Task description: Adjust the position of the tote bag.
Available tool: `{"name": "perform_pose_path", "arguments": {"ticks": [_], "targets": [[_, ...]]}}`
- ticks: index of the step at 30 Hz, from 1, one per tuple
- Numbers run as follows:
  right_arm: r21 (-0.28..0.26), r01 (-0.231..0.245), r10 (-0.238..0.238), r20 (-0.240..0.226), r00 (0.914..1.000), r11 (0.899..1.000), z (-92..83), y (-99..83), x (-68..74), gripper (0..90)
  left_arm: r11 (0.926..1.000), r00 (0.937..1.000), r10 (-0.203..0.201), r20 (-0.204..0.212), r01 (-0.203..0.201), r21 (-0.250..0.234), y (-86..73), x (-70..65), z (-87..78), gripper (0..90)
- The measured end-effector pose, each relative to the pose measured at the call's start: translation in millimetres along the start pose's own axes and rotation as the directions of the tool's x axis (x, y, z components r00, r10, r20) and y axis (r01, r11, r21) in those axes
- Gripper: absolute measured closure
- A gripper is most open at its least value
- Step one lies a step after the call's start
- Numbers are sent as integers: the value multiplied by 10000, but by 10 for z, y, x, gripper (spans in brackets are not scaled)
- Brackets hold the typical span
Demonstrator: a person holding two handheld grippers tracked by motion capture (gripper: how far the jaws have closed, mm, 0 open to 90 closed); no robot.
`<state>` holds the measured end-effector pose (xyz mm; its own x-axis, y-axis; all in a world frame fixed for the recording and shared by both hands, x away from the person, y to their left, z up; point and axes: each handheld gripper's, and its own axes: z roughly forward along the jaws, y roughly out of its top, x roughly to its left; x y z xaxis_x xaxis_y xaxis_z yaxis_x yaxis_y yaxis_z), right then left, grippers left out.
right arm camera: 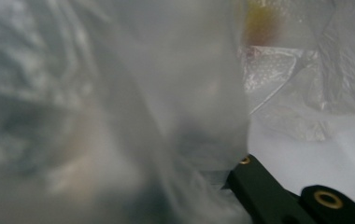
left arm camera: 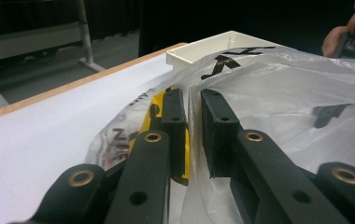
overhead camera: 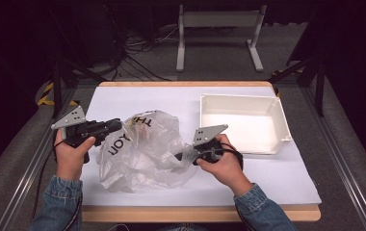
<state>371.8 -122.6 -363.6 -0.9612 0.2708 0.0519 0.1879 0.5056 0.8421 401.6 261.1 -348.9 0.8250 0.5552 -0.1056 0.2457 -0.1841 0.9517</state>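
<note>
A crumpled translucent plastic bag [overhead camera: 142, 154] with black lettering lies mid-table. My left gripper [overhead camera: 116, 126] is at the bag's upper left edge. In the left gripper view its jaws stand almost together with a fold of the bag [left arm camera: 278, 93] pinched between them, and something yellow [left arm camera: 148, 119] shows through the film. My right gripper [overhead camera: 183, 156] is at the bag's right edge, where the film bunches toward its tips. In the right gripper view the bag [right arm camera: 119, 102] drapes over the jaws, leaving one black finger [right arm camera: 259, 186] in sight. It looks shut on the film.
A white rectangular tray [overhead camera: 277, 120] stands at the back right of the white table cover [overhead camera: 277, 178], close to my right hand. The table's wooden edge [overhead camera: 186, 213] runs along the front. A white frame stands on the floor [overhead camera: 219, 53] beyond the table.
</note>
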Motion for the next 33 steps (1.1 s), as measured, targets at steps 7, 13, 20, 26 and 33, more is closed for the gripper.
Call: {"name": "perform_pose_path", "arguments": {"ticks": [7,13,20,26,33], "targets": [[-257,89,-112,-922,9957,9996,-147,60,132,900,10000,10000,46,14,-46,-73,21,-13,-18,805],[-636,-254,214,-617,9979,9976,-278,74,118,777,9999,10000,85,-48,-86,-117,35,-11,-20,804],[-1370,-260,397,979,9944,9902,-267,123,7,366,9997,9997,50,-240,-56,-254,50,49,-39,807],[-1982,-184,506,1591,9860,9800,-249,133,-105,292,9987,9985,-313,-444,294,-423,34,153,-41,809],[-2613,-523,1141,2273,9671,9638,-161,167,-323,242,9949,9917,-949,-870,914,-431,-75,311,4,805]]}}
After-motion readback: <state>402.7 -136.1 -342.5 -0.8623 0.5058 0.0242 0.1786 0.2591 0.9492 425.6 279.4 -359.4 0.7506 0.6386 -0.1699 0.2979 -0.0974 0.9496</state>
